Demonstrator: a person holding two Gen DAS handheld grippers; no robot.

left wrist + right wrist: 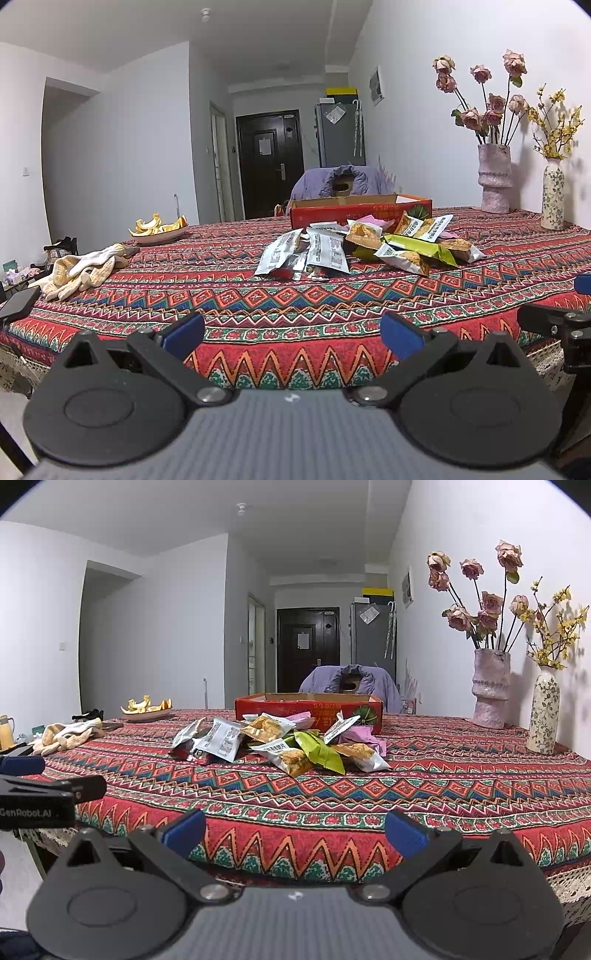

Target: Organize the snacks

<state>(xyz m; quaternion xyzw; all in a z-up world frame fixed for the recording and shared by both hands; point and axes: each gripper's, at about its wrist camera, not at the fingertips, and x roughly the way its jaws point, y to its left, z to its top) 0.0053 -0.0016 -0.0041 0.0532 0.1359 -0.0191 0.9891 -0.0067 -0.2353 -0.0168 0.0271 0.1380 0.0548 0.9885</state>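
We hold left gripper [291, 334] wide, empty, at table [258, 295] edge | right gripper [295, 830] wide, empty, beside it | snacks [280, 744] piled mid-table, just before red box [306, 707] | gloves [81, 271] far left

Beside the one red box [308, 708] lie about ten snack packets [280, 744]; two vases [490, 688], one plate of peels [146, 710], two gloves [68, 734], two tongs [293, 833].
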